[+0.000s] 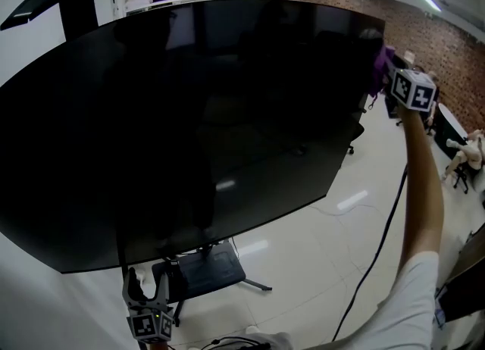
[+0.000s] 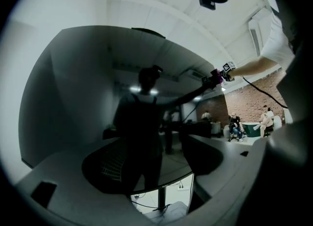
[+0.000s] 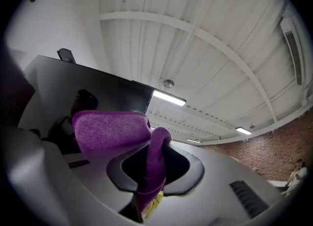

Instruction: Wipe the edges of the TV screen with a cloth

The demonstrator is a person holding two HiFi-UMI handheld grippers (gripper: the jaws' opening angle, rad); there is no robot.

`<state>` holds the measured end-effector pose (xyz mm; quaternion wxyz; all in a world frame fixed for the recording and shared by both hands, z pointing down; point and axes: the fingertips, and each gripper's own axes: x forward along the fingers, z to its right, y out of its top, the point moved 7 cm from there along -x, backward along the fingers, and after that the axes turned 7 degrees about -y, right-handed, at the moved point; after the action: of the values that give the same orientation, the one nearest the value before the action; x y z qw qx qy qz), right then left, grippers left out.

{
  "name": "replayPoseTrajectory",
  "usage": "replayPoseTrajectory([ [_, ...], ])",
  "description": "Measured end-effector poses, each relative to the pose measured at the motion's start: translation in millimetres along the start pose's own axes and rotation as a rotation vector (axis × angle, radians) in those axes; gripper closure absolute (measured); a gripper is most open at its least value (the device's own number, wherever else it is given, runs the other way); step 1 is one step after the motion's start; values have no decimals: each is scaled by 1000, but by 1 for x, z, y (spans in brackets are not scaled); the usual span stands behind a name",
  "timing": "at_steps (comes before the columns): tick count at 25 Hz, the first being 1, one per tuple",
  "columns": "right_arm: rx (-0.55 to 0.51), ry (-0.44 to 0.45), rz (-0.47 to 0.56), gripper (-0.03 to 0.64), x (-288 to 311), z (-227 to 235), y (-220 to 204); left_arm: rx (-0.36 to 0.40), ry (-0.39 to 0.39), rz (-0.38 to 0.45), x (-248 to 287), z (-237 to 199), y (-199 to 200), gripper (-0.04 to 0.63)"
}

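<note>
Plain only in the right gripper view: right gripper (image 3: pixel 149 171) pinched narrow on the purple cloth (image 3: pixel 112 129), held at the upper right corner of the TV screen (image 1: pixel 189 129). Below the screen's bottom edge in the head view, left gripper (image 1: pixel 148 280) spread wide and empty, near the black stand base (image 1: pixel 204 265). Across the floor, a dark cable (image 1: pixel 379 242).

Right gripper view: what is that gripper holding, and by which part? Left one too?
The right gripper pinches the purple cloth by a bunched fold; the rest drapes over one jaw. The left gripper is open, holding nothing.
</note>
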<state>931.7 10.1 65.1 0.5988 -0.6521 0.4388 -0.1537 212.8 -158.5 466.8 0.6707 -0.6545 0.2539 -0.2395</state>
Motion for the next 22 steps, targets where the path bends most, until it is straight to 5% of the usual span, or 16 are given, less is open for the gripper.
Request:
replayPoseTrajectory([
  [6,129,-2,-25,561,-25,-18,-82,4,-30,-18,10,18,4,233],
  [22,159,-16,-251,561,-93,-66,-288,26,-53,-45,11,27,-19,233],
])
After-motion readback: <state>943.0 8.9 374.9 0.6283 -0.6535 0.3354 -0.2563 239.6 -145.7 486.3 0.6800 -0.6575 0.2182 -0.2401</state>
